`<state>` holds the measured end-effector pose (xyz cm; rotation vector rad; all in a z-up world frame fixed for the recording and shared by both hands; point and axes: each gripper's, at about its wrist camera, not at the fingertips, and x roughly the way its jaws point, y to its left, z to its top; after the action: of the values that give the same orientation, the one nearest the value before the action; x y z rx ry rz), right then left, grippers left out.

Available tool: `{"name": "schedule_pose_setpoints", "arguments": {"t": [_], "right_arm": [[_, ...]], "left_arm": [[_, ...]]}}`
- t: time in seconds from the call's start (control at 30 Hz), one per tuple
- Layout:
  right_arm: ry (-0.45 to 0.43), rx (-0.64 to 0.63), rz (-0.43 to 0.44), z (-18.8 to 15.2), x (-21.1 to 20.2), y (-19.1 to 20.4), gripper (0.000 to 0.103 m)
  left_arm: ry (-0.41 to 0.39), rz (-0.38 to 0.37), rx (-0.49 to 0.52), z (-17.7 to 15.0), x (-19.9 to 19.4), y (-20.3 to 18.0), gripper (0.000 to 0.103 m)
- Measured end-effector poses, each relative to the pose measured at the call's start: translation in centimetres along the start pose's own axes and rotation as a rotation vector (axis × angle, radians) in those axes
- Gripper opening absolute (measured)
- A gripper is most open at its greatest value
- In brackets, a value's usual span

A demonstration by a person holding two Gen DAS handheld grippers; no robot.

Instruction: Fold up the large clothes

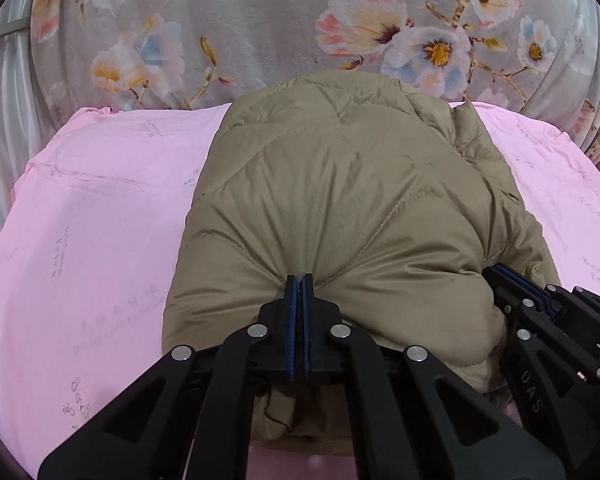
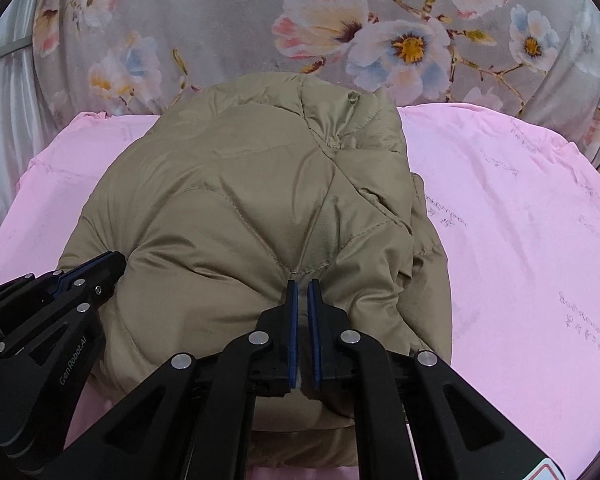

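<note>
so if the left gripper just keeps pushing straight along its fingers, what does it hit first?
The tan puffer jacket. The left gripper already has its closed tips pinched into the jacket's near edge, so going on means more jacket, then probably the floral blanket behind it; depth there is unclear.

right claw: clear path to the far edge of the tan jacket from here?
Probably not right now. The right claw is pinched on the near fold of the tan jacket, as is the left claw. Nothing lies on the jacket or the pink sheet, but it would have to let go first.
</note>
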<state>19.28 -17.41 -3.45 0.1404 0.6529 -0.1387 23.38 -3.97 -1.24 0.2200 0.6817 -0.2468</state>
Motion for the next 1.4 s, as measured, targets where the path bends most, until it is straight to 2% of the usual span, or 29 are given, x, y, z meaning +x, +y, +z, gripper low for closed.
{"name": "schedule_pose_setpoints", "arguments": {"t": [0.67, 0.83, 0.93, 1.0, 1.1, 1.13, 1.2, 1.23, 1.27, 1.33, 1.37, 1.4], "right_arm": [[0.017, -0.015, -0.014, 0.2, 0.3, 0.3, 0.007], [-0.01, 0.027, -0.001, -0.9, -3.3, 0.0, 0.011], [-0.006, 0.017, -0.017, -3.0, -6.0, 0.2, 0.016], [0.008, 0.005, -0.024, -4.7, -7.6, 0.1, 0.018], [0.035, -0.006, -0.015, -7.3, -9.5, 0.3, 0.027], [0.04, -0.006, -0.017, -8.0, -10.1, 0.4, 0.037], [0.052, 0.013, -0.043, -9.1, -11.2, 0.1, 0.041], [0.058, 0.033, -0.048, -9.4, -11.6, -0.3, 0.048], [0.062, 0.063, -0.052, -9.8, -11.9, -0.9, 0.059], [0.075, 0.134, -0.044, -10.6, -12.7, -2.2, 0.074], [0.076, 0.169, -0.025, -11.1, -13.0, -2.8, 0.081], [0.079, 0.188, -0.019, -11.4, -13.2, -3.1, 0.083]], "left_arm": [[-0.019, 0.047, 0.032, -0.4, 0.4, -0.6, 0.0], [-0.044, 0.03, 0.027, -1.2, -1.7, -0.4, 0.0], [-0.054, 0.003, 0.034, -3.3, -4.6, -0.7, 0.013], [-0.046, -0.009, 0.027, -5.0, -6.4, -0.8, 0.036], [-0.049, -0.038, 0.004, -6.9, -8.7, -0.6, 0.055], [-0.054, -0.031, 0.007, -7.4, -9.4, -0.7, 0.059], [-0.058, 0.005, 0.022, -8.5, -10.6, -1.1, 0.067], [-0.053, 0.015, 0.017, -8.9, -11.0, -1.0, 0.07], [-0.045, 0.021, -0.008, -9.4, -11.4, -0.7, 0.075], [-0.016, 0.003, -0.074, -10.1, -11.6, 0.5, 0.086], [-0.001, -0.013, -0.108, -10.5, -11.7, 1.0, 0.093], [0.009, -0.029, -0.13, -10.8, -11.8, 1.4, 0.094]]}}
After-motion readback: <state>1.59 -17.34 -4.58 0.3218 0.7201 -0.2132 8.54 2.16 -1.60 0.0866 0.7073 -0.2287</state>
